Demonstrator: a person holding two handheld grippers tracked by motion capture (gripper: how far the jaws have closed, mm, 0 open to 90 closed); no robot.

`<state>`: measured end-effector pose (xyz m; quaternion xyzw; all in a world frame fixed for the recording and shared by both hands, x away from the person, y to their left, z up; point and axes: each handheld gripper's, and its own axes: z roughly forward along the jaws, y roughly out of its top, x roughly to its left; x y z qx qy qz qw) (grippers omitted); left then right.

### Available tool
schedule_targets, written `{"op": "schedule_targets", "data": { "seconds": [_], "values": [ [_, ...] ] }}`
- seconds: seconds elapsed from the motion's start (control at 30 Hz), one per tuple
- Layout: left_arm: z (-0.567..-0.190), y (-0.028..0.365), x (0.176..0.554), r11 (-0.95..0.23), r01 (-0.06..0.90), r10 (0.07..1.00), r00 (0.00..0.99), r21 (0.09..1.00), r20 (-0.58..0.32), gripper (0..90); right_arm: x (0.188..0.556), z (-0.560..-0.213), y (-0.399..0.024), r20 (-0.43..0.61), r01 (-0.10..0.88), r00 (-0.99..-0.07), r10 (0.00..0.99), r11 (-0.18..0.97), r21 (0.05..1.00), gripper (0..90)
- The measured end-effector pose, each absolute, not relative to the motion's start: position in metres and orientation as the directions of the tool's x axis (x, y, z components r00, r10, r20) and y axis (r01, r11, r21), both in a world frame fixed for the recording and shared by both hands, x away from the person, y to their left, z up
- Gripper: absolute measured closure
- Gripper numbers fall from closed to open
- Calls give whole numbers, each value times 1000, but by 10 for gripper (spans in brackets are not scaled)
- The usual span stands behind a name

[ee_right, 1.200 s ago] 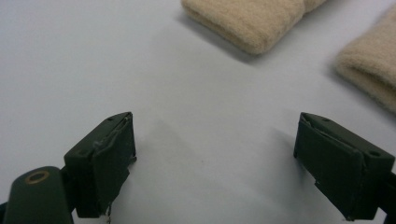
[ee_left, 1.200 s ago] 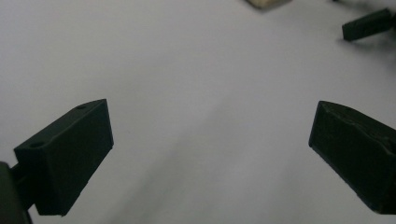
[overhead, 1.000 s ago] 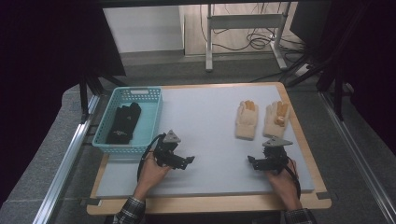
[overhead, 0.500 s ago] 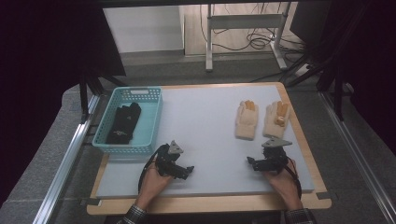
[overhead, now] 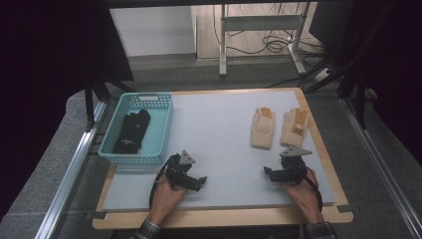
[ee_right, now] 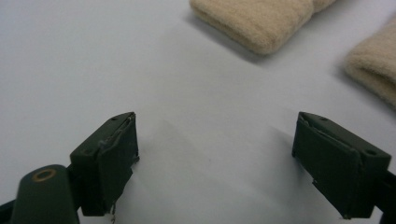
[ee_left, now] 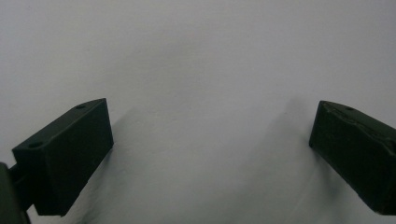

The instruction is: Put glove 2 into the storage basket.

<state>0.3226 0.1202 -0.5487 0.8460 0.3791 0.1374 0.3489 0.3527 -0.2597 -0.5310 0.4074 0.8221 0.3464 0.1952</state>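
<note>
Two beige gloves (overhead: 278, 127) lie side by side on the mat (overhead: 219, 129), at about 2 o'clock from its middle, fingers pointing to 12 and tipped with orange. They sit just apart from each other, flat on the pale surface.

The right gripper (overhead: 271, 174) rests near the front edge of the mat at about 5 o'clock, just below the gloves and clear of them. Its jaws stand wide apart with nothing between them; in the right gripper view (ee_right: 215, 158) they frame bare mat, with one glove's cuff (ee_right: 254, 21) at 12 o'clock beyond them and the other's cuff (ee_right: 373, 70) at 2 o'clock, neither touched.

The left gripper (overhead: 196, 181) sits on the mat at about 7 o'clock, held by the left hand (overhead: 166, 196), its tips aimed toward 3 o'clock. It too is released: in the left gripper view (ee_left: 210, 149) the jaws are spread wide over plain mat and hold nothing.

At 10 o'clock a teal basket (overhead: 161, 132) rests on the mat's left edge, just beyond the left gripper. Inside it lies a black glove (overhead: 132, 132), lengthwise, fingers toward 12.
</note>
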Motion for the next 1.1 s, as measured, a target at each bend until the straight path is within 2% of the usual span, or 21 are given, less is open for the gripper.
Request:
{"op": "schedule_targets", "data": {
  "seconds": [0.43, 0.83, 1.0, 1.1],
  "values": [
    [-549, 120, 323, -465, 548, 741, 671, 696, -34, 0, 378, -502, -262, -14, 518, -611, 791, 413, 749, 247],
    [-549, 120, 323, -464, 549, 741, 670, 696, -35, 0, 435, -480, -261, -29, 525, -603, 797, 425, 738, 344],
    [-549, 120, 323, -462, 551, 742, 669, 695, -37, 0, 459, -477, -255, -84, 504, -601, 795, 458, 732, 395],
    [-549, 120, 323, -463, 551, 742, 670, 694, -37, 0, 470, -478, -251, -88, 504, -608, 789, 470, 725, 395]
  ]
}}
